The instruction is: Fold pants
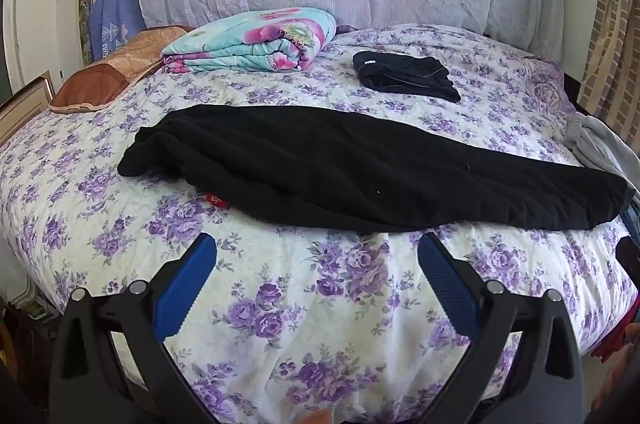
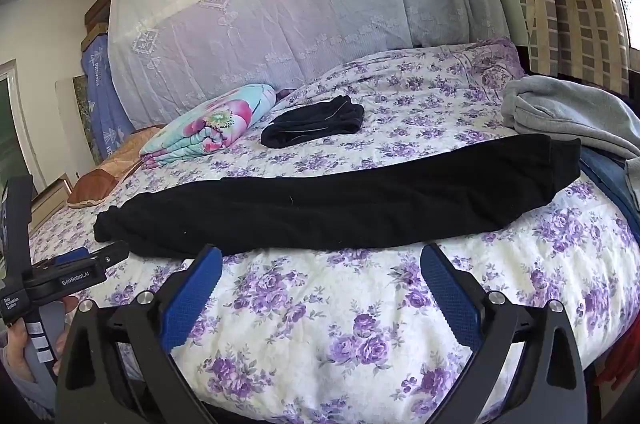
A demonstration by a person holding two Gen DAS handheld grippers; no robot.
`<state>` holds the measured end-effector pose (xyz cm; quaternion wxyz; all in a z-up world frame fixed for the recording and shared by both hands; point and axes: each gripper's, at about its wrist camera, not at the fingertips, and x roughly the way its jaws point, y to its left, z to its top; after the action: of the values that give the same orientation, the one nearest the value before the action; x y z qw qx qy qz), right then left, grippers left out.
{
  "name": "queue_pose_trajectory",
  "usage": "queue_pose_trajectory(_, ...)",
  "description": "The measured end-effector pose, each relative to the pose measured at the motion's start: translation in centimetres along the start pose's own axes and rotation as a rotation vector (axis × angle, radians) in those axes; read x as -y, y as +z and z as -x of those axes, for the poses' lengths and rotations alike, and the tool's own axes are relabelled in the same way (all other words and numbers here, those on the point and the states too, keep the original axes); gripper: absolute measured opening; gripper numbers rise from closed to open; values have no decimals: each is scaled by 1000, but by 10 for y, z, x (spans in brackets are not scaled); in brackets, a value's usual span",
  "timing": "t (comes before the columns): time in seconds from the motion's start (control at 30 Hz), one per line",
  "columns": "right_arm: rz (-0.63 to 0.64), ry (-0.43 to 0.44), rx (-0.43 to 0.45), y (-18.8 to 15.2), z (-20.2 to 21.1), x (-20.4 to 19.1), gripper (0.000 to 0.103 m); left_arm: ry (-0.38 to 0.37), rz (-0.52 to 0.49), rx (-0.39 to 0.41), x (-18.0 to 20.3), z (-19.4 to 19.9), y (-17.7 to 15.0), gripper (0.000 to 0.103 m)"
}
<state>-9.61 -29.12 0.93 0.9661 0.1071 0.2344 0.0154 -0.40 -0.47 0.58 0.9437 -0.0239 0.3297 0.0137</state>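
Two sets of tongs up front, both spread wide and holding nothing: my left tongs (image 1: 316, 252) and my right tongs (image 2: 320, 264) hover over bare floral bedspread (image 1: 320, 324), short of the cloth. Just beyond them the black pants (image 1: 360, 171) lie stretched across the bed, already doubled leg on leg by my reading, waist end bunched to my left with a red tag (image 1: 216, 200) showing, cuffs out right against a grey garment (image 2: 560, 111). So the lengthwise fold looks done; I judge the next move is pinching one end and carrying it over the other. Farther back sit a folded dark garment (image 1: 404, 75) and a flowered quilt (image 1: 256, 39).
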Motion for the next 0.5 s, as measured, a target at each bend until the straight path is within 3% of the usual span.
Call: queue_pose_trajectory(0.5,-23,2,-15,-6,-5,1,100,0,-1,-1,-1,-2,-3,98)
